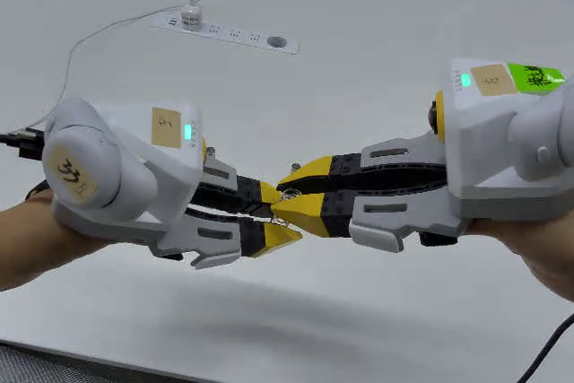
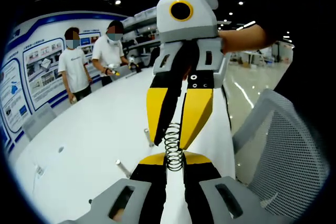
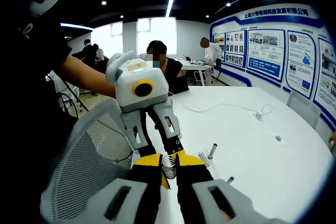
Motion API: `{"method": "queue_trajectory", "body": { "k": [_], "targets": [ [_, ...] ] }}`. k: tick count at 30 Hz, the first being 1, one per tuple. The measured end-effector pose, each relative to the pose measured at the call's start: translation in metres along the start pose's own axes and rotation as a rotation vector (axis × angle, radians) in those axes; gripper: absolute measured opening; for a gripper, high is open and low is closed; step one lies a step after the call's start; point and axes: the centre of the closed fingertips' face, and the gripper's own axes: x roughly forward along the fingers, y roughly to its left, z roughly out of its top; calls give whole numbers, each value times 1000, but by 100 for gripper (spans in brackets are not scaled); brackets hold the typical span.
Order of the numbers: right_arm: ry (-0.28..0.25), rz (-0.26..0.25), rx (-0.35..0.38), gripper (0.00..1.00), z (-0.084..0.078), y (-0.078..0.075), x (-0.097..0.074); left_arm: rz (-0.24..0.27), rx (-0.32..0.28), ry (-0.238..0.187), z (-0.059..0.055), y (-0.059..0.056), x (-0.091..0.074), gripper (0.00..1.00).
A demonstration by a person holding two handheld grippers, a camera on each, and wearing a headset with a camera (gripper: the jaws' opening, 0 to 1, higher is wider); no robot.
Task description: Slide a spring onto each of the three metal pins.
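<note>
Spring (image 2: 173, 146) is held clear of the white table (image 1: 359, 87), bridged between your two tools where they meet tip to tip at the centre of the head view. Your right gripper (image 3: 168, 163) points in from 3 o'clock there, its yellow jaw tips closed on the coil. In the left gripper view it hangs down from 12 o'clock and pinches the spring's far end. Your left gripper (image 2: 173, 161) points in from 9 o'clock in the head view with its jaws a narrow way apart, one on either side of the spring's near end, and I cannot tell whether they press on it. In the right gripper view one metal pin (image 3: 212, 151) stands upright on the table between 2 and 3 o'clock from the spring, with a second pin (image 3: 230, 180) near it, toward its 5 o'clock. A power strip (image 1: 229, 33) lies well apart at 11 o'clock in the head view, and a mesh chair back (image 3: 89, 156) sits at 8 o'clock in the right gripper view.
</note>
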Motion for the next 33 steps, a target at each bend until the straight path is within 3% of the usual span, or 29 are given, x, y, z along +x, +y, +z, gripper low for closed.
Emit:
{"method": "queue_trajectory", "body": {
  "k": [7, 10, 16, 18, 22, 24, 28, 33],
  "targets": [
    [-27, -59, -4, 10, 7, -8, -1, 50, -8, -28, 5, 11, -4, 12],
    [-46, -78, 1, 10, 14, -13, -4, 62, -26, -20, 4, 14, -5, 13],
    [-53, -136, -13, 10, 16, -33, -16, 112, -37, -14, -1, 24, -10, 31],
    [-57, -182, -1, 10, 15, -47, -25, 130, -45, -17, -2, 29, -13, 37],
    [-63, -300, 71, 10, 6, -84, -48, 166, -79, -27, -3, 38, -20, 44],
    [-70, -354, 109, 10, 1, -99, -59, 192, -106, -60, 1, 45, -22, 49],
    [-52, -407, 146, 10, -14, -116, -71, 204, -125, -81, 5, 51, -25, 53],
    [-23, -443, 180, 10, -34, -125, -77, 220, -129, -57, -2, 57, -29, 58]
  ]
}}
